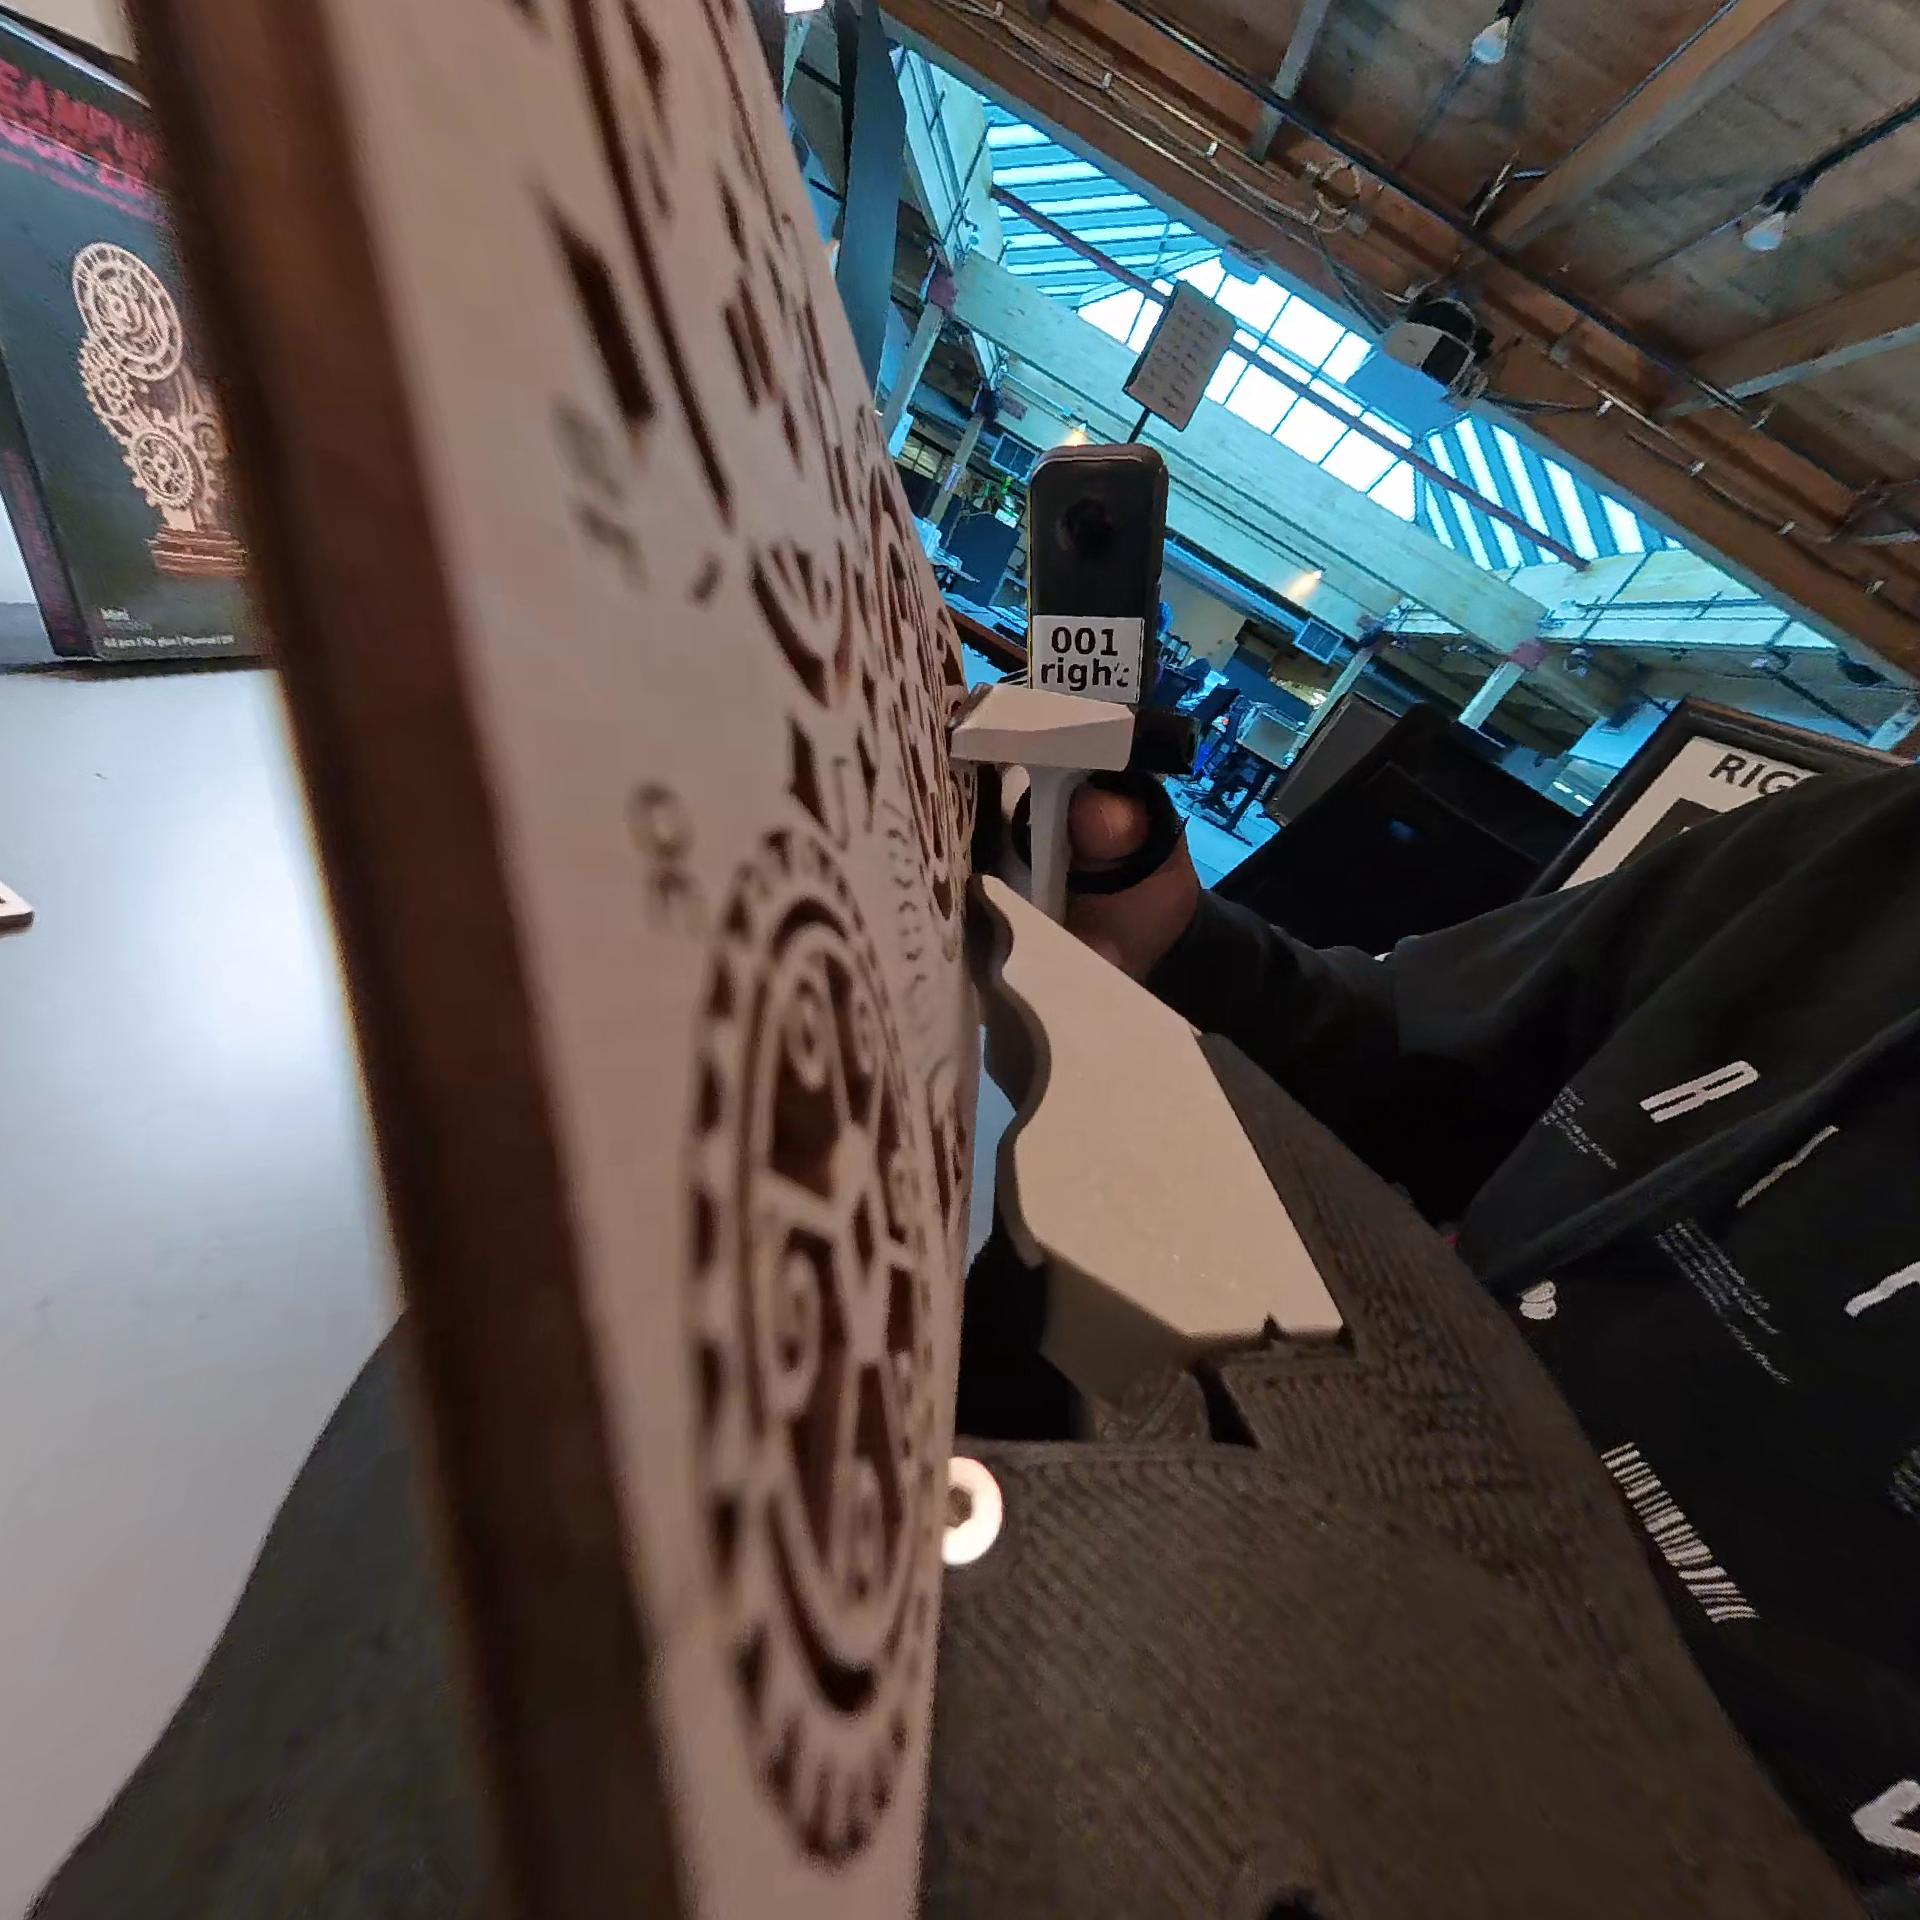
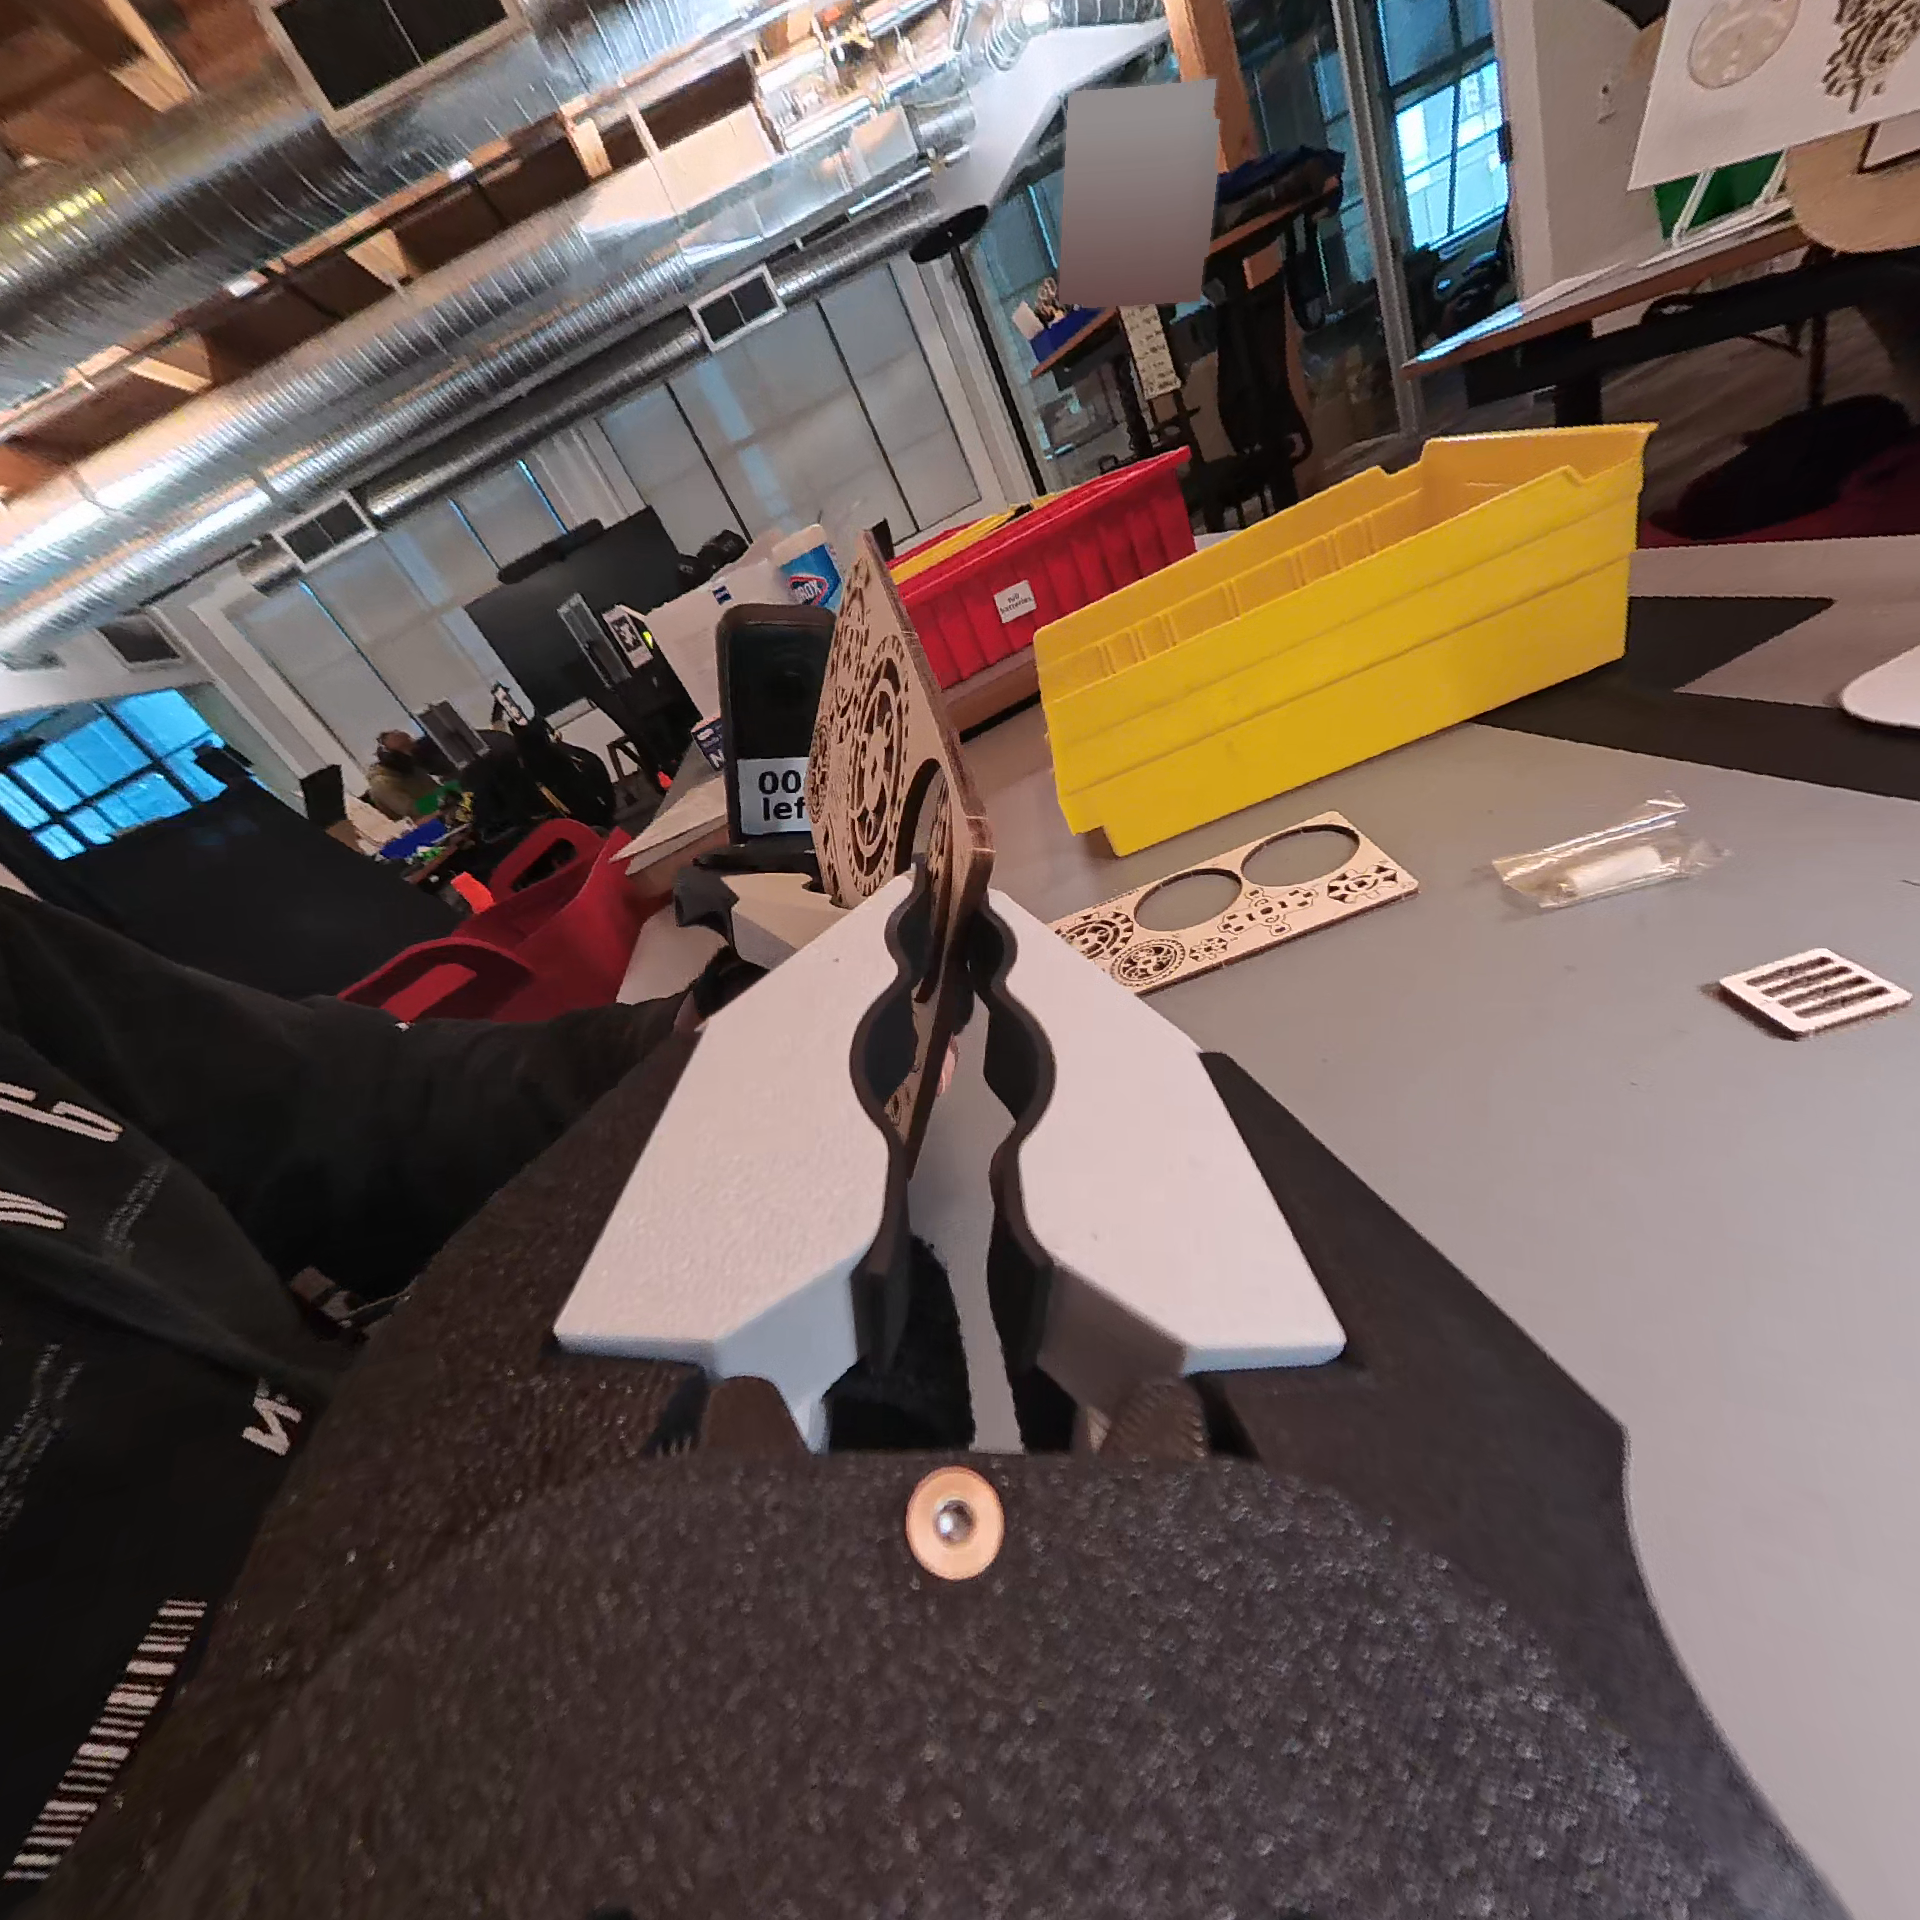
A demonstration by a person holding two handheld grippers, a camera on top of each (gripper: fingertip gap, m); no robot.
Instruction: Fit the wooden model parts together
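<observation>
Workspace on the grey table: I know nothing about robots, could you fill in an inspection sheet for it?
Surface: grey table, flat.
Job's things: patterned wooden sheet held on edge in the air; second wooden sheet with two round holes lying flat; slotted wooden piece lying apart from it.
Clutter: yellow bin, red bin behind it, clear bag with a white part, model box.
Grippers: left tongs and right tongs both shut on the patterned wooden sheet, from opposite ends.
Cables: nothing seen.
Surroundings: open workshop, ceiling ducts, windows, other tables.

both hand-held grippers [image 2: 940, 997] clamped
</observation>
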